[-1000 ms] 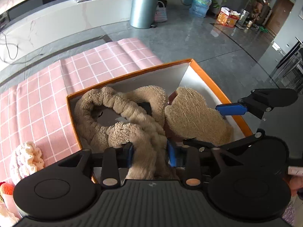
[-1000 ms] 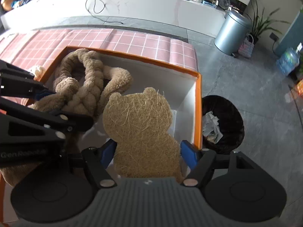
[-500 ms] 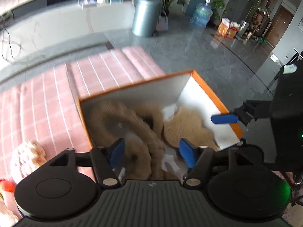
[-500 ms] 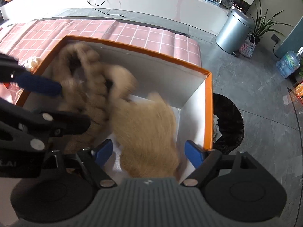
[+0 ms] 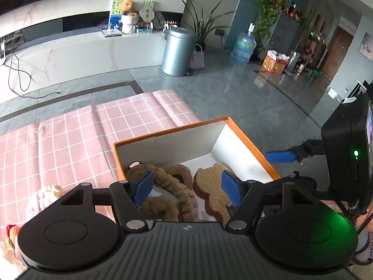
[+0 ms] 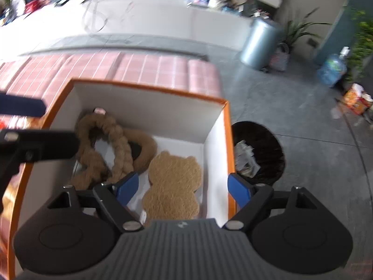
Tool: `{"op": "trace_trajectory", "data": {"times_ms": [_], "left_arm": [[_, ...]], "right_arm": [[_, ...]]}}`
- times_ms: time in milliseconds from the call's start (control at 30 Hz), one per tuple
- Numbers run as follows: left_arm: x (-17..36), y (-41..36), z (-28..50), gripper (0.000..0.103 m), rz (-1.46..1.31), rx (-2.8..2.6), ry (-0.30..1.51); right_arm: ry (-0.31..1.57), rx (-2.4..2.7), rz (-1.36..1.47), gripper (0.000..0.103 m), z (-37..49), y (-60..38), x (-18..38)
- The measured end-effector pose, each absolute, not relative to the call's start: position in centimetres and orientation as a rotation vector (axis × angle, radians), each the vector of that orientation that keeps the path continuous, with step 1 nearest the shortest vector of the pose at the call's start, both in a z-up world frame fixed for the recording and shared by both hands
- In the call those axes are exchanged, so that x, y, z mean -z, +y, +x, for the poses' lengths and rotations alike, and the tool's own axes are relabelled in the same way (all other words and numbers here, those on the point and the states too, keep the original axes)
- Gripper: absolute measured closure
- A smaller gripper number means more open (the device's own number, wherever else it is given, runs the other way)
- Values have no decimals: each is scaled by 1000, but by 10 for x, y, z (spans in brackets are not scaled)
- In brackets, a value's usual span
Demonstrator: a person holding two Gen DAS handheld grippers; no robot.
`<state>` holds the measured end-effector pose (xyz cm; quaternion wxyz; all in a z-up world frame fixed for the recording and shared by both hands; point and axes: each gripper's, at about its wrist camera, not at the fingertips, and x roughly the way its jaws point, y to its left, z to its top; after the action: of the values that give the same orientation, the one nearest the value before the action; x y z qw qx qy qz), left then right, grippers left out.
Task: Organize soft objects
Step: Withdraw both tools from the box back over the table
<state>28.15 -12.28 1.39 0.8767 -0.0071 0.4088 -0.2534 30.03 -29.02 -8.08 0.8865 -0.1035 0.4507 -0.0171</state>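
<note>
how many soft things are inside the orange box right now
2: the braided plush rope on the left of the orange box, and the flat bear-shaped pad right of it. The grippers may hide more.

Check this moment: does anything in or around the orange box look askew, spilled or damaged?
Nothing stands out. The braided plush rope and the flat bear-shaped pad lie inside the orange box, clear of both open grippers, left and right. Knitted toys sit on the pink cloth outside.

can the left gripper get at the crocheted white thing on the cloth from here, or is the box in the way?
Probably yes. The crocheted white piece lies on the pink checked cloth, outside the orange box and left of it. The left gripper is open and empty, with nothing between them.
</note>
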Motion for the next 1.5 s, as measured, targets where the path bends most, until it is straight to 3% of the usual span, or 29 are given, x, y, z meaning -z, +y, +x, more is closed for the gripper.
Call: {"op": "trace_trajectory", "data": {"times_ms": [33,133,467,933,1033,1500], "left_arm": [[-15,-119,278,24,-22,528,848],[-18,-109,264,25,-39,523,821],[-29,-34,183,25,-66,413,677],[-13,71,79,28,-190,143,629],[1,79,67,28,-212,145,646],[76,61,44,28,87,57,741]], "right_arm": [[899,51,-208,5,296,-288,78],[785,46,-188,5,279,-285,75],[665,56,-88,5,208,-258,56],[496,-208,-26,8,87,-151,65],[522,-277,-65,20,76,-130,77],[716,-278,-151,21,81,-102,132]]}}
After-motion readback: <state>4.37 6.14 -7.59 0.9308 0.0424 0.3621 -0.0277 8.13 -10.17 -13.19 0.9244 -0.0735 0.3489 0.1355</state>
